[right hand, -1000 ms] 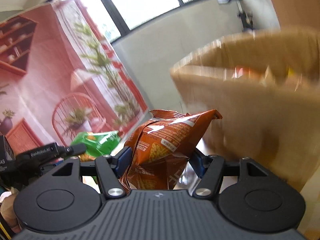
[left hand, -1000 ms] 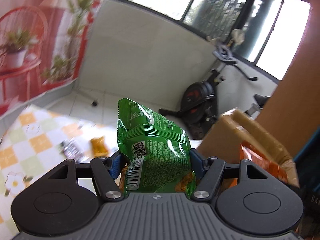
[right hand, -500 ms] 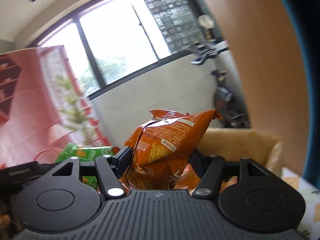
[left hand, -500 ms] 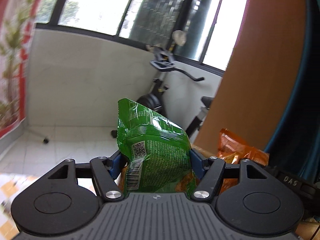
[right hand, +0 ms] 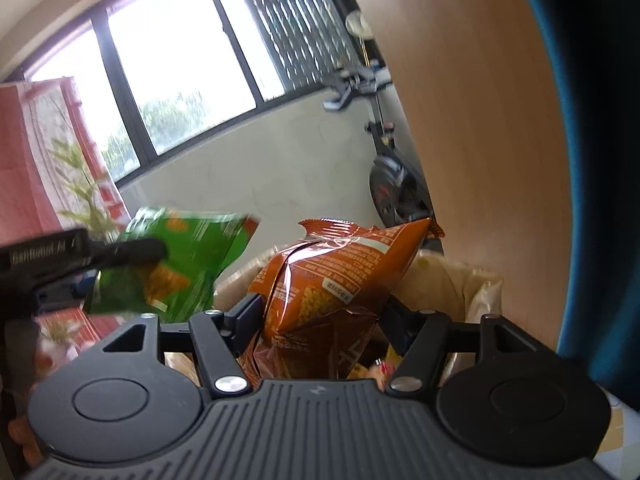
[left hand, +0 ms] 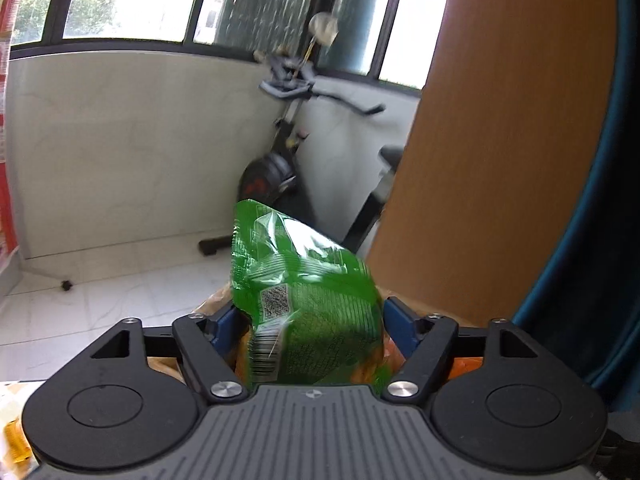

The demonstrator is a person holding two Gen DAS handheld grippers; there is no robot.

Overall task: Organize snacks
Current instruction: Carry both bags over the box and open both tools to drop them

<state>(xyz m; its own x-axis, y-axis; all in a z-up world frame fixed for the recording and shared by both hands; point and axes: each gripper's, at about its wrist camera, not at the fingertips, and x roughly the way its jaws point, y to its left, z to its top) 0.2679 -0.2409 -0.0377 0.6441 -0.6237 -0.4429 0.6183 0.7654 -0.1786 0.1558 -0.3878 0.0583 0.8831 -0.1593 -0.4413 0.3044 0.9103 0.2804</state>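
My left gripper (left hand: 308, 316) is shut on a green snack bag (left hand: 304, 304) and holds it upright above the rim of a cardboard box (left hand: 218, 300). My right gripper (right hand: 320, 312) is shut on an orange snack bag (right hand: 332, 288) and holds it over the same open box (right hand: 460, 276), which has other snack packets inside. The left gripper with the green bag (right hand: 172, 264) shows at the left of the right wrist view, level with the orange bag.
A wooden panel (left hand: 500, 140) and a blue curtain (left hand: 600, 240) stand close on the right. An exercise bike (left hand: 280, 160) stands by the white wall behind the box. A red plant poster (right hand: 40, 160) hangs at the left.
Both grippers have swung toward the box and now hold their bags over its opening. The green bag has come closer to the orange one.
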